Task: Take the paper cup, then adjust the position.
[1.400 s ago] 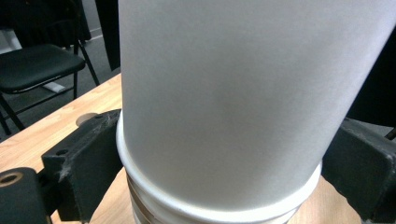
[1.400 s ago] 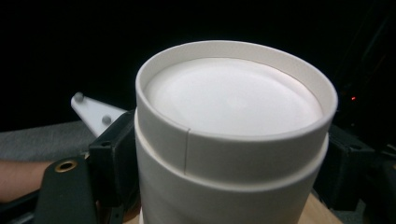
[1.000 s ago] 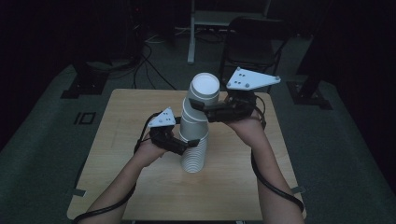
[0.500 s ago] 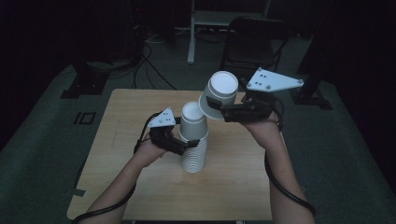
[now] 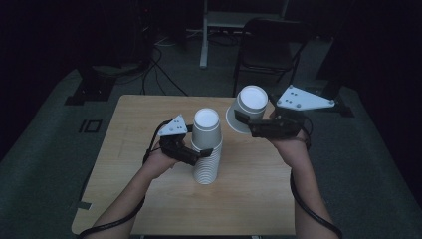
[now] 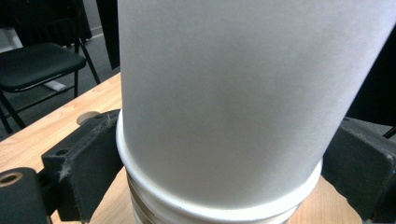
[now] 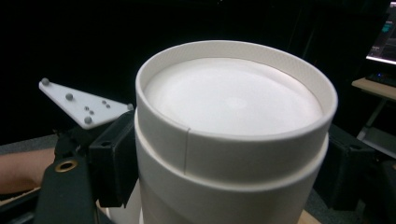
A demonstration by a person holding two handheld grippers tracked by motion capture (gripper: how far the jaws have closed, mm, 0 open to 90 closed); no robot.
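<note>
An upside-down stack of white paper cups (image 5: 206,149) stands in the middle of the wooden table (image 5: 139,119). My left gripper (image 5: 196,153) is shut on the stack about halfway up; in the left gripper view the cups (image 6: 224,102) sit between both black jaws, touching them. My right gripper (image 5: 247,123) is shut on a single white cup (image 5: 249,107), held in the air to the right of the stack and clear of it, tilted. In the right gripper view that cup (image 7: 233,121) shows base up between the jaws, with the left gripper's grey plate (image 7: 79,105) behind it.
A dark folding chair (image 5: 271,45) and a white frame leg (image 5: 204,35) stand beyond the table's far edge. Cables (image 5: 164,74) run over the dark floor at the back left. Bare tabletop lies in front of the stack and on both sides.
My right gripper has lifted the top cup off the stack and carried it up and to the right. The left gripper has stayed shut on the stack.
</note>
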